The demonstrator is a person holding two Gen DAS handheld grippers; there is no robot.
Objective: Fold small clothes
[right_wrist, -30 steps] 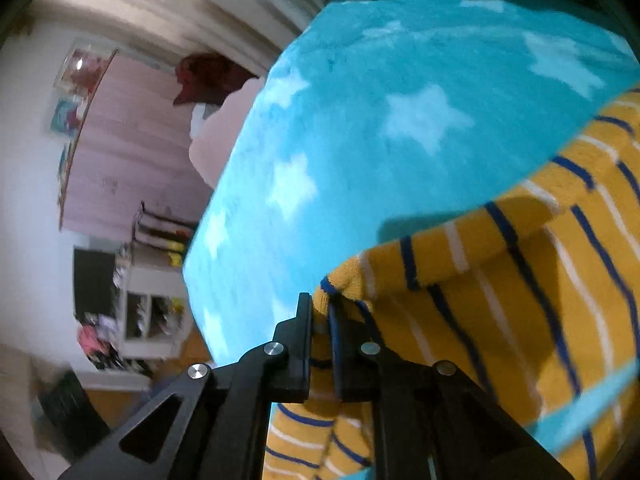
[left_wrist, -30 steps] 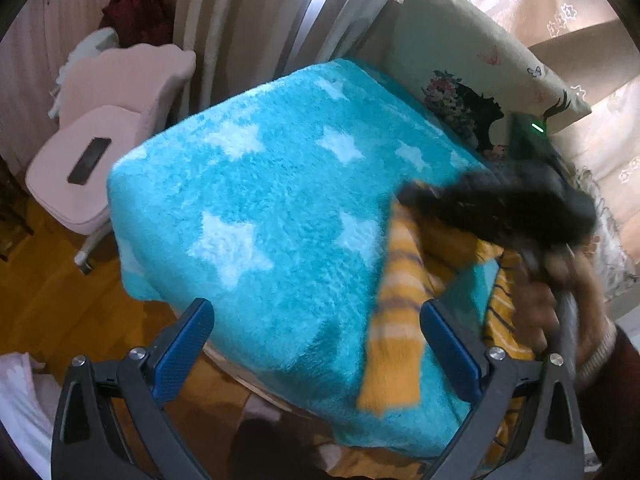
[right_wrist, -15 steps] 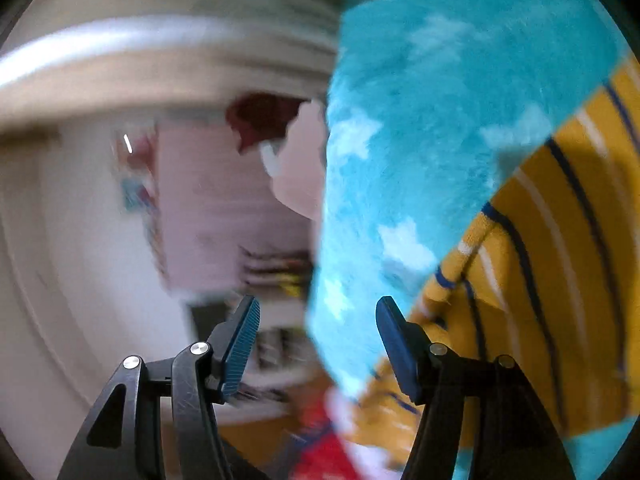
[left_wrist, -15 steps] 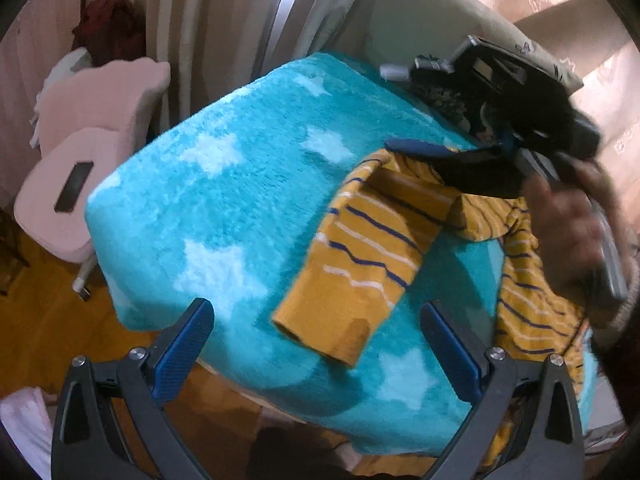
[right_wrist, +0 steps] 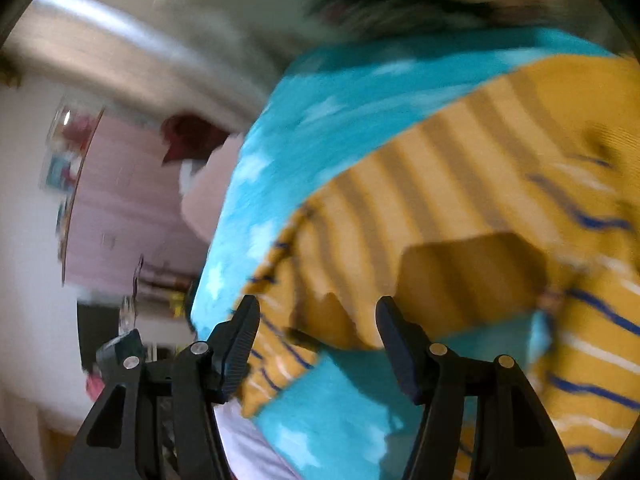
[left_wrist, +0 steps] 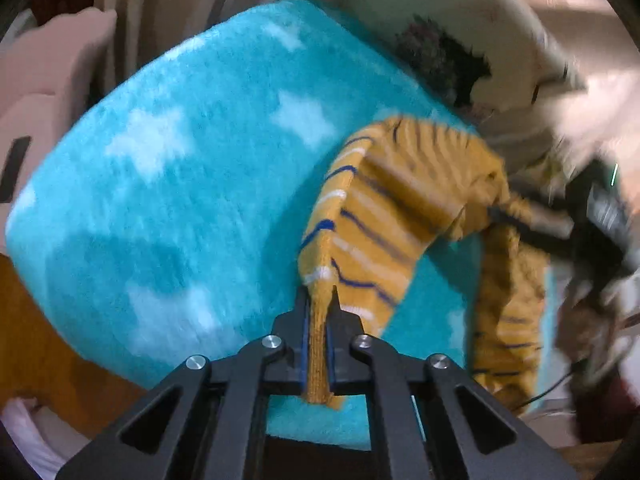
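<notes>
A small mustard-yellow sweater (left_wrist: 404, 200) with blue and white stripes lies partly lifted on a turquoise fleece blanket (left_wrist: 180, 184) with white stars. My left gripper (left_wrist: 318, 312) is shut on the sweater's sleeve cuff and holds it off the blanket. My right gripper (right_wrist: 318, 320) is open, just above the sweater (right_wrist: 460, 184), with cloth between its jaws but not clamped. In the left wrist view the right gripper (left_wrist: 532, 220) shows blurred at the right, against the sweater's body.
A pink chair (left_wrist: 48, 80) with a dark phone (left_wrist: 14, 168) stands left of the blanket. A printed cushion (left_wrist: 440, 52) leans behind it. Curtains (left_wrist: 160, 12) hang at the back. Wooden floor (left_wrist: 40, 352) lies below the blanket's near edge.
My left gripper was open; it has come down and shut on the sleeve cuff. My right gripper let go of the sweater half a second ago and has moved over its body.
</notes>
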